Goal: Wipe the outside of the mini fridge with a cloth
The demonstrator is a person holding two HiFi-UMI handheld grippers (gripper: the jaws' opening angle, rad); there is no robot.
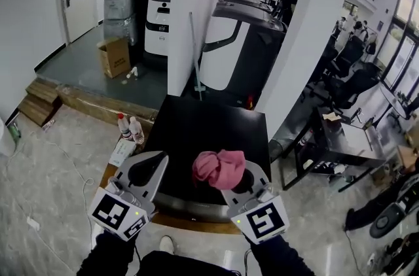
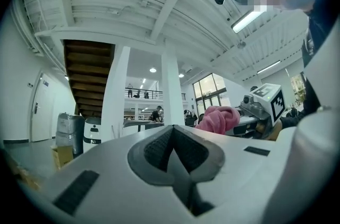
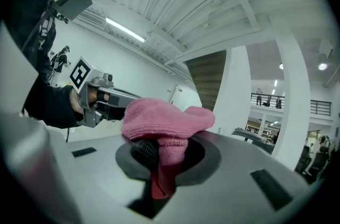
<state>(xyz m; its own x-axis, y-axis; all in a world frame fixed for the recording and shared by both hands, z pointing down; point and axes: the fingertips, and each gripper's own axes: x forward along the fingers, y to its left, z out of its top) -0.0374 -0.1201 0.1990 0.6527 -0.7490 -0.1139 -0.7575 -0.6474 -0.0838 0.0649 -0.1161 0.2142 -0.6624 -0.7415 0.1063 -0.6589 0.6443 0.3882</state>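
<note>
The black mini fridge point(image 1: 211, 127) stands right below me in the head view, its flat top showing. My right gripper point(image 1: 237, 178) hovers over the fridge's near edge, shut on a bunched pink cloth point(image 1: 219, 167). In the right gripper view the cloth point(image 3: 166, 121) spills over the jaws and a fold hangs down between them. My left gripper point(image 1: 152, 167) hangs beside the fridge's near left corner, jaws shut with nothing between them point(image 2: 173, 149). Both gripper views tilt up toward the ceiling. From the left gripper view I see the cloth point(image 2: 218, 118) off to the right.
Two spray bottles point(image 1: 131, 129) stand on the floor left of the fridge. A white pillar point(image 1: 200, 13) and a large white and black machine point(image 1: 239, 39) rise behind it. A cardboard box point(image 1: 114, 57) and steps point(image 1: 38, 101) lie far left, a desk point(image 1: 344, 137) at right.
</note>
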